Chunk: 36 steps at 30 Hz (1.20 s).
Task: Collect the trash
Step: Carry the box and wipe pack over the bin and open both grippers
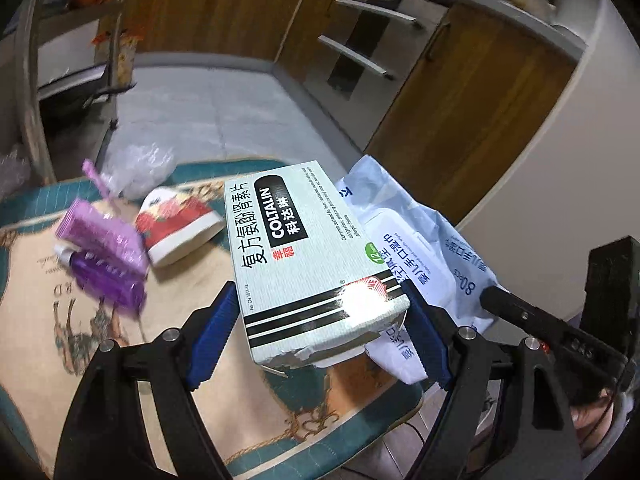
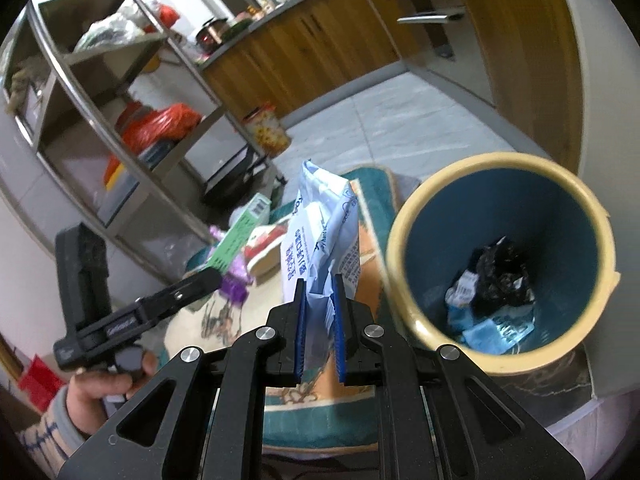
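Trash in both tongs: the left tongs clamp a Coltalin medicine box across its width, the right tongs pinch a wet-wipes pack thin. Both hang above the desk. Best carried over the bin rim before letting go, wipes first.

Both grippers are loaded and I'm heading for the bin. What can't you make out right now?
- Purple items on the mat: motion-blurred in the left wrist view.
- Bin contents: crumpled, dark, unidentifiable in the right wrist view.
- Wipes pack: partly hidden behind the medicine box, left wrist view.
- Bin's base: hidden below its rim.
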Available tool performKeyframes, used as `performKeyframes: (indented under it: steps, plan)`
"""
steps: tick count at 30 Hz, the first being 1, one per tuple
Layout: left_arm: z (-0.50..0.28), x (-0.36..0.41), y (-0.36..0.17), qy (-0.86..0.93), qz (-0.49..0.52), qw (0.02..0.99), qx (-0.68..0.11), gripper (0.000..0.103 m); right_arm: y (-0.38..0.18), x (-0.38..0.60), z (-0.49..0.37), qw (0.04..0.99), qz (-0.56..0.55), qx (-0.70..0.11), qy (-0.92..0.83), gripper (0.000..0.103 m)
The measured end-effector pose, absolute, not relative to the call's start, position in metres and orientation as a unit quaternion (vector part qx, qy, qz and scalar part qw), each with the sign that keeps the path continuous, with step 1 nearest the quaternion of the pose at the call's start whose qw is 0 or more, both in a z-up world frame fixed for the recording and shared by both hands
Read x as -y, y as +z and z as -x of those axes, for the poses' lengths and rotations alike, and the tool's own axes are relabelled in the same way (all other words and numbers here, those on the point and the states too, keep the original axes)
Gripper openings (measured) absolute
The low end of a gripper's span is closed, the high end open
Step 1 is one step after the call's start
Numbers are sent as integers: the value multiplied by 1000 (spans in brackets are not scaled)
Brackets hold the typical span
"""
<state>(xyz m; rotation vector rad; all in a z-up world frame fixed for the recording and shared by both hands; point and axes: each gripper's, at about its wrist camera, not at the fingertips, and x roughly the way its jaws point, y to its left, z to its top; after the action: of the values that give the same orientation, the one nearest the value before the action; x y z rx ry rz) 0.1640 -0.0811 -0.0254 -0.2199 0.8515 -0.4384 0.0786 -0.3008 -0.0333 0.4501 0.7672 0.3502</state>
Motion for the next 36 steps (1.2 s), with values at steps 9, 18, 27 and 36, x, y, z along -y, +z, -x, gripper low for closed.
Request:
performKeyframes:
  steps: [9,18,27,36]
  plan:
    - [-153,127,-17,-265,56,887,-373,79,-27,330,-67,905,-218,-345,118,13]
    - [-156,182,-30,-308,28,873,-378,79,-37,359,-59,907,-222,-353,55,13]
    - [-170,212,-54,-335,28,852,-401,79,-59,380,-62,892,-240,-382,10,13]
    - [-183,241,-80,-351,9,836,-422,79,-75,396,-63,872,-279,-402,-19,14]
